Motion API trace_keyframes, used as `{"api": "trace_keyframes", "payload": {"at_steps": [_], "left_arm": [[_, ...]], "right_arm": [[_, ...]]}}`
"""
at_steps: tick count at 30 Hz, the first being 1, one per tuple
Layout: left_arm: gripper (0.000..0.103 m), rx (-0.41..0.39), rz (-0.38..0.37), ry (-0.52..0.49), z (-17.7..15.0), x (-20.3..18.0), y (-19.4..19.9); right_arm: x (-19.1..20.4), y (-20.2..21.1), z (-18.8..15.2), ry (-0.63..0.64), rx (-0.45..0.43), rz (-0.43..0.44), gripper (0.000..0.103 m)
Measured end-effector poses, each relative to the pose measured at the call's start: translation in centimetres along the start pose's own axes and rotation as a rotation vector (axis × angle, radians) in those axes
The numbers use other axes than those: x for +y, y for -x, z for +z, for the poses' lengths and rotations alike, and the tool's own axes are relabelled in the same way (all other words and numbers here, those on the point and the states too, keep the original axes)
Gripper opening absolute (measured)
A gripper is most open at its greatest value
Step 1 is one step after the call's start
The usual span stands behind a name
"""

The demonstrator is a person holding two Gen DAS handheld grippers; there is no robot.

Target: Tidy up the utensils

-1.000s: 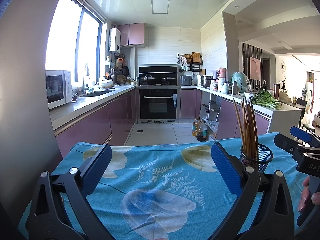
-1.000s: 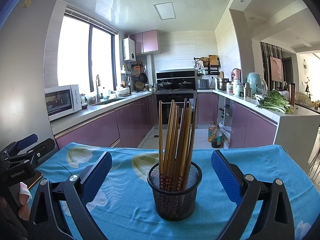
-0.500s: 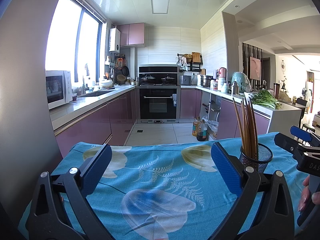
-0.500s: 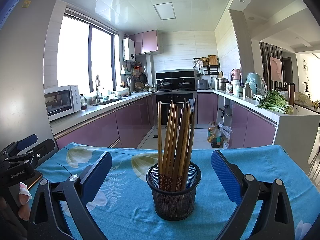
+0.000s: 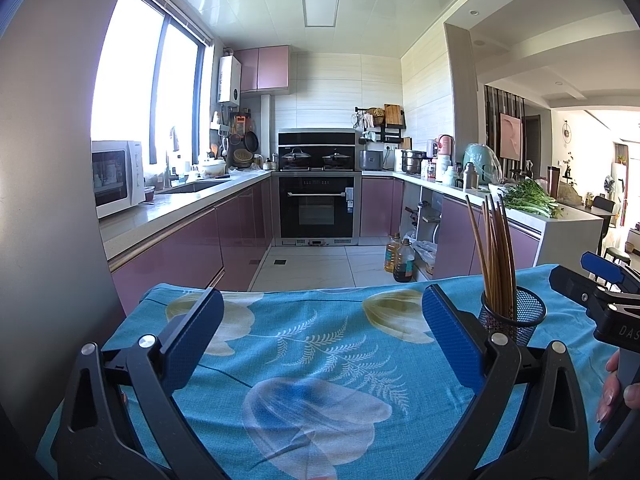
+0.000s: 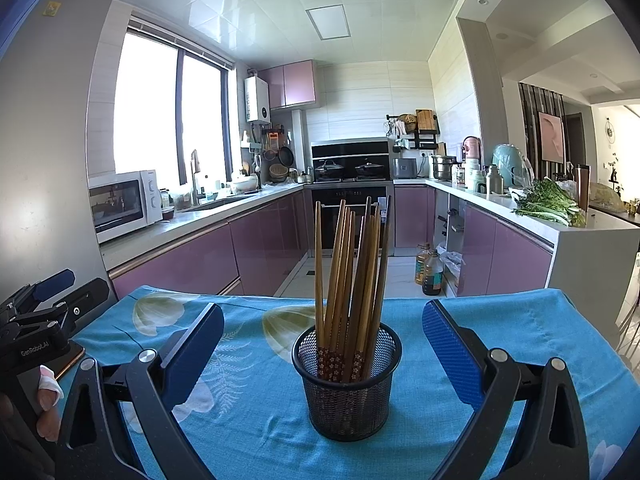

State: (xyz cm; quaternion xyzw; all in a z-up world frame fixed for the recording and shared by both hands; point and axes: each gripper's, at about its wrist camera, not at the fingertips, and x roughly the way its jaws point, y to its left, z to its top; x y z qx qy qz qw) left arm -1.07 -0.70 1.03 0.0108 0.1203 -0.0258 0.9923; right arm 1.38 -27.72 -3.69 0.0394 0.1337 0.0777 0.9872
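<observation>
A black mesh cup stands upright on the blue flowered tablecloth and holds several brown wooden chopsticks. My right gripper is open and empty, its blue pads either side of the cup and a little short of it. My left gripper is open and empty over bare cloth, left of the cup and chopsticks. The right gripper also shows at the right edge of the left wrist view, and the left gripper at the left edge of the right wrist view.
The table's far edge drops to the kitchen floor. Purple cabinets and a counter run along the left, an oven at the back, a counter with greens on the right. Oil bottles stand on the floor.
</observation>
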Motion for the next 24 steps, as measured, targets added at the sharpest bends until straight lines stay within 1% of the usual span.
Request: {"api": "trace_keyframes", "payload": {"at_steps": [7, 11, 16, 20, 22, 24], "left_arm": [[0.098, -0.002, 0.002, 0.002, -0.1, 0.0, 0.0], [0.098, -0.019, 0.014, 0.005, -0.2, -0.1, 0.3], [0.098, -0.014, 0.012, -0.006, -0.4, -0.3, 0.4], [0.098, 0.033, 0.005, 0.009, -0.4, 0.2, -0.5], [0.098, 0.069, 0.019, 0.008, -0.7, 0.7, -1.3], [0.098, 0.118, 0.037, 0.01, -1.0, 1.4, -2.4]], "right_arm": [[0.0, 0.0, 0.0, -0.002, 0.0, 0.001, 0.096], [0.0, 0.0, -0.1, -0.002, 0.0, 0.001, 0.096], [0.1, -0.1, -0.2, 0.0, 0.003, -0.003, 0.096], [-0.7, -0.1, -0.5, 0.006, 0.015, -0.025, 0.096], [-2.1, -0.4, -0.8, -0.008, 0.046, -0.032, 0.096], [-4.3, -1.1, -1.2, -0.032, 0.096, -0.071, 0.096]]}}
